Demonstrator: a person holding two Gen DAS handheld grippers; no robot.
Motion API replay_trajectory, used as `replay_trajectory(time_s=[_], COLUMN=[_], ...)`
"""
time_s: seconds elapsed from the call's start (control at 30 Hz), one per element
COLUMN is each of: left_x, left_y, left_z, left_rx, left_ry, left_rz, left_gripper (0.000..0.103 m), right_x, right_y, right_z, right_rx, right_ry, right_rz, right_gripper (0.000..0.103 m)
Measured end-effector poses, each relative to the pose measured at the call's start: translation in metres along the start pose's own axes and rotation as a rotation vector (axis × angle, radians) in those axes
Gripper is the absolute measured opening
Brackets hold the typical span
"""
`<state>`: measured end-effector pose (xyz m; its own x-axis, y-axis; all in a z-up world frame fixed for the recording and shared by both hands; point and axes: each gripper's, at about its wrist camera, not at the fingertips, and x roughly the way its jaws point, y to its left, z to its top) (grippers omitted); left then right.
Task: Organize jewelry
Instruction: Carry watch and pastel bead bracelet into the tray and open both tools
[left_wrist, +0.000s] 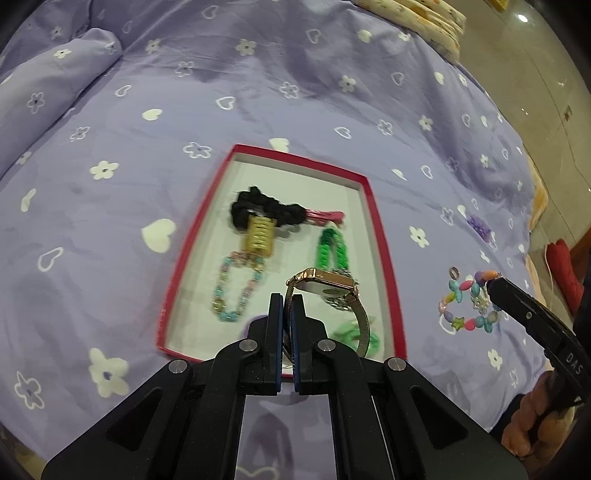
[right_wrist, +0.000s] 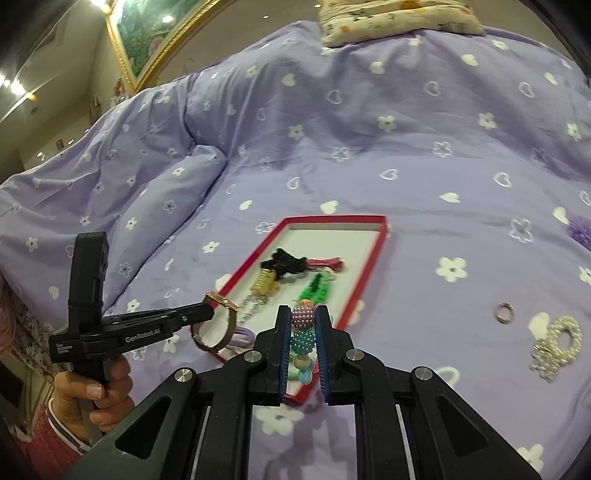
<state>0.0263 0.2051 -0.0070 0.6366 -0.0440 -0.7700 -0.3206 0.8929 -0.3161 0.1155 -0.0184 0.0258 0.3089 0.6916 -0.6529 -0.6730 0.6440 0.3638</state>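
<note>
Above the near end of the red tray (left_wrist: 373, 206), the left gripper (left_wrist: 286, 306) is clamped on the mesh band of a gold watch (left_wrist: 325, 286), which hangs tilted with its face over the tray's floor. Just right of the tray, the right gripper (right_wrist: 303, 325) is closed on a beaded bracelet (right_wrist: 303, 332), whose beads dangle between the fingers (right_wrist: 282, 332) above the tray's near right corner. Deeper in the tray lie a black scrunchie (left_wrist: 258, 206), a gold clip (left_wrist: 260, 236), a pastel chain (left_wrist: 236, 288) and a green chain (left_wrist: 330, 251).

The thin band could slide from the pinch and drop onto the green chain, tangling it. I judge the two tools close enough over the tray's near end to knock together. On the bedspread (right_wrist: 332, 129), right of the tray, a small ring (right_wrist: 505, 312) and a pearl piece (right_wrist: 557, 343) could be overlooked.
</note>
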Motion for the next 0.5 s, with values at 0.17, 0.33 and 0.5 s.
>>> replay_trajectory(time_s=[0.17, 0.33, 0.5], left_x=[0.005, 0.014, 0.025], left_y=[0.018, 0.035, 0.044], left_z=[0.005, 0.009, 0.011], left_rx=[-0.035, -0.074, -0.090], left_ry=[0.001, 0.015, 0.026], left_rz=[0.013, 0.026, 0.043], left_gripper=[0.003, 0.003, 0.003], right_x=[0.019, 0.037, 0.055], right_y=[0.019, 0.033, 0.036], right_z=[0.008, 0.011, 0.014], right_rx=[-0.013, -0.026, -0.008], right_ry=[0.010, 0.022, 0.042], right_rz=[0.049, 0.076, 0.097], right_gripper=[0.012, 0.013, 0.012])
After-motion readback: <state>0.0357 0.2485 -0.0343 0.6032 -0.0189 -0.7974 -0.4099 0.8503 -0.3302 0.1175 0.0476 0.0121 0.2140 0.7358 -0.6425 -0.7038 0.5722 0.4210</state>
